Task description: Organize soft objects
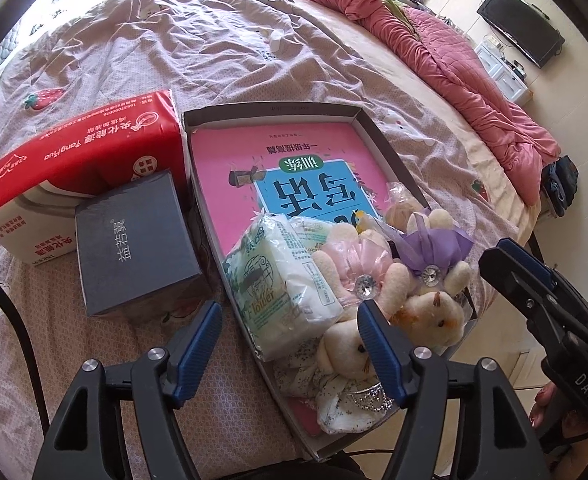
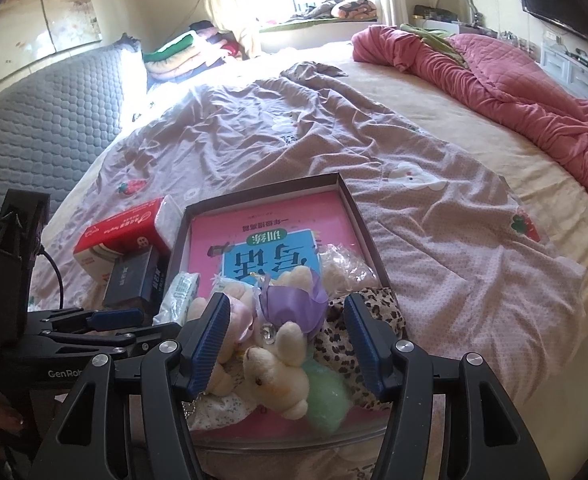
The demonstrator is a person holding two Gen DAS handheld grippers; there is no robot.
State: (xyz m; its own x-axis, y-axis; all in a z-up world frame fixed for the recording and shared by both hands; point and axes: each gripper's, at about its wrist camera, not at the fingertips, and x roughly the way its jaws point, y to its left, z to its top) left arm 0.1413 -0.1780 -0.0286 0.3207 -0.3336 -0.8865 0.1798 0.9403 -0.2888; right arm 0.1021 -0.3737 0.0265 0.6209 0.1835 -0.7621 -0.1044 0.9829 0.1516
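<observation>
Plush bunnies [image 2: 271, 364], cream with lilac and pink ribbon dresses, lie heaped in the shallow box [image 1: 271, 111] just ahead of both claws, beside a tissue pack [image 1: 281, 280] on a pink book [image 1: 229, 148]. Left gripper [image 1: 287, 330] and right gripper [image 2: 289, 340] gape, holding nothing.

Plush toys [image 1: 434, 312] and a tissue pack [image 1: 285, 284] lie in the tray [image 1: 269, 110], apparently atop a book [image 1: 294, 168]; two boxes [image 1: 133, 240] sit left.
</observation>
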